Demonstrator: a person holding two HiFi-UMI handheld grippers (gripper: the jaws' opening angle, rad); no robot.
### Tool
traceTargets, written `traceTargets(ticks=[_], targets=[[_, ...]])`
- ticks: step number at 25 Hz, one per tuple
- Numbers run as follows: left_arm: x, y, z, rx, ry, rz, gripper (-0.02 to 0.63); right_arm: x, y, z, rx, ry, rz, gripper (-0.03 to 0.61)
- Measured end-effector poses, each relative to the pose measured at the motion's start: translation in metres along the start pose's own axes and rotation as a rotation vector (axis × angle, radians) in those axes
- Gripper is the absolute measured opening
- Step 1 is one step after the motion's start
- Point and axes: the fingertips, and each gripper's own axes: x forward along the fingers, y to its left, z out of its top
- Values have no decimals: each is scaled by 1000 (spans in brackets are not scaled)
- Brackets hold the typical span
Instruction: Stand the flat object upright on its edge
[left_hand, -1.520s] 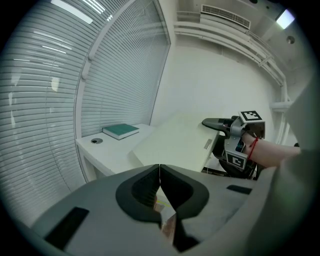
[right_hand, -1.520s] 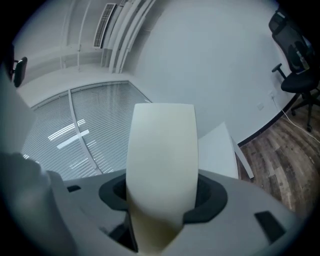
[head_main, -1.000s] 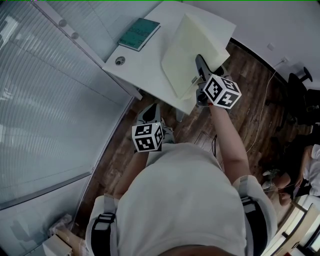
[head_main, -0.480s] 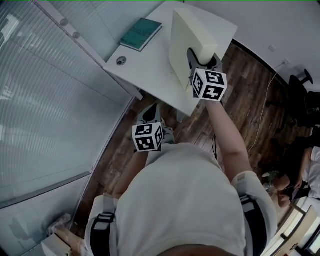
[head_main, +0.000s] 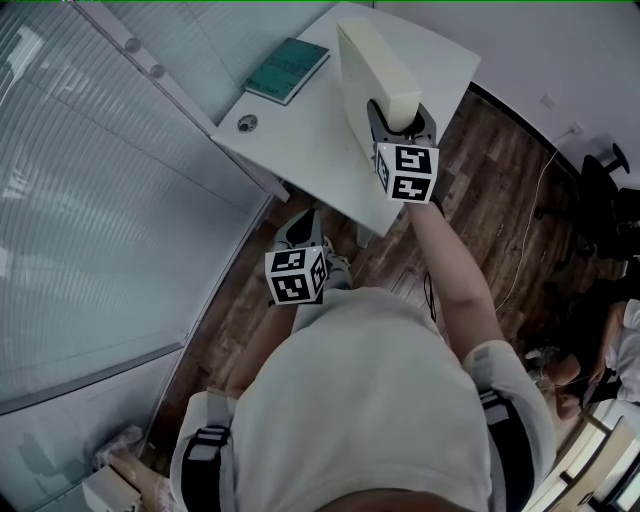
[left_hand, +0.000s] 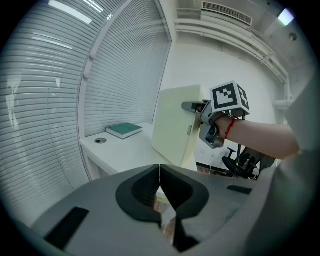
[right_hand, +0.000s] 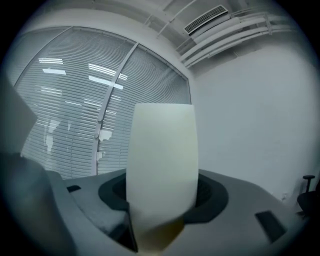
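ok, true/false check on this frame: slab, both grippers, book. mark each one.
1. The right gripper has its jaws closed on the pale slab. True.
2. The pale slab lies flat on the table. False: it stands upright on its edge on the table top.
3. The left gripper has its jaws wide open. False: they are together with nothing between them.
4. The green book lies on the table, apart from the pale slab. True.
5. The left gripper touches the pale slab. False: it is held back near the person's body, off the table.
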Motion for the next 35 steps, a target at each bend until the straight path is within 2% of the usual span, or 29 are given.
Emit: traceTargets(ticks=[22, 29, 35], targets=[[-1, -9, -5, 6, 10, -13, 21, -2, 3, -12, -4, 30, 17, 288], [-3, -12, -8, 9, 13, -18, 21, -10, 1, -20, 25, 60, 31, 327], [-4, -18, -9, 6, 10, -23, 21, -26, -2, -32, 46, 90, 38, 328]])
